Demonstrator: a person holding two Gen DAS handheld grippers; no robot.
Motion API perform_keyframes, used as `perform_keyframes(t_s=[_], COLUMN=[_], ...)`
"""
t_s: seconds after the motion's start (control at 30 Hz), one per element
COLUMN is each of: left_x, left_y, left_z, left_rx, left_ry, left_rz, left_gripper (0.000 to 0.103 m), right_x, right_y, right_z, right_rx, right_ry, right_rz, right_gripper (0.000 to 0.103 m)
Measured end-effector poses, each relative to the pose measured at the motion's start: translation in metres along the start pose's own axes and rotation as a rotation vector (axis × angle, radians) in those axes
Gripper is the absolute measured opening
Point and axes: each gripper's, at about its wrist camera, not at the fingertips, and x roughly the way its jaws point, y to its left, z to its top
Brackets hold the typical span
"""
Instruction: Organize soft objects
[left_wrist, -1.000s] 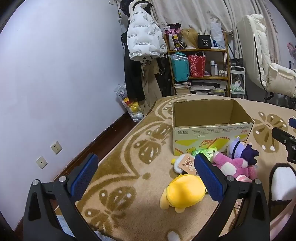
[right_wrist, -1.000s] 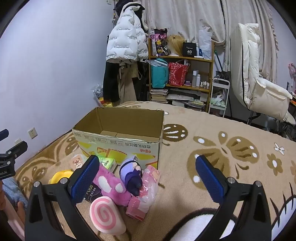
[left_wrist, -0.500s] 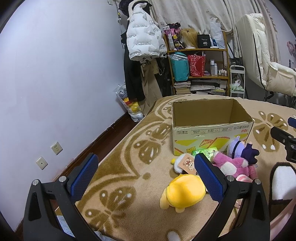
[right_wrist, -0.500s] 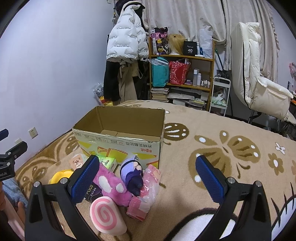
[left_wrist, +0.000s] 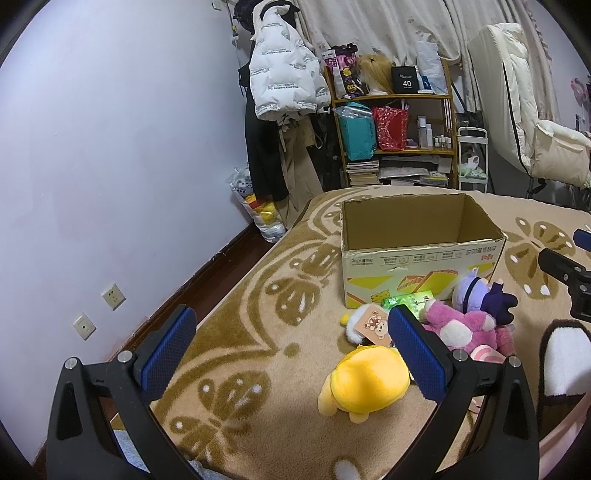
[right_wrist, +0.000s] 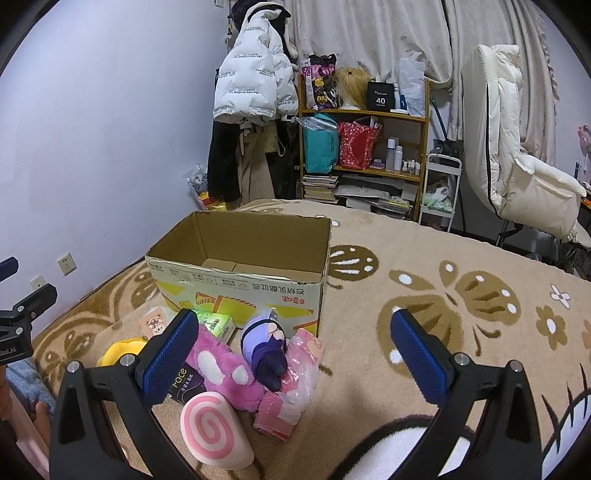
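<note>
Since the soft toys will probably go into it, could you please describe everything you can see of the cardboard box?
The open-topped brown cardboard box stands upright on the beige patterned carpet. No flaps stand up at its rough top edge; its front is printed yellow with red writing. Only bottom flaps show inside. The purple plush doll and green packet lie by its front; contact is unclear. Neither gripper touches it.

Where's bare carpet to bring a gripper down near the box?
Bare carpet lies right of the cardboard box, and left of the box beyond the yellow plush. The strip in front is crowded: pink plush, purple doll, swirl cushion.
</note>
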Motion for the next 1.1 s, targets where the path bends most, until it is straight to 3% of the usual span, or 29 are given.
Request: perform_keyframes(t_s=[1.1], left_x=[0.0030], left_y=[-0.0035], left_z=[-0.0035], left_rx=[0.012], left_ry=[0.006], left_rz=[0.002], left_gripper=[0.103], right_x=[0.0013], right_y=[-0.0002], right_z=[-0.0007], right_rx=[0.002], right_ry=[0.000], right_rz=[0.001], right_gripper=[0.103])
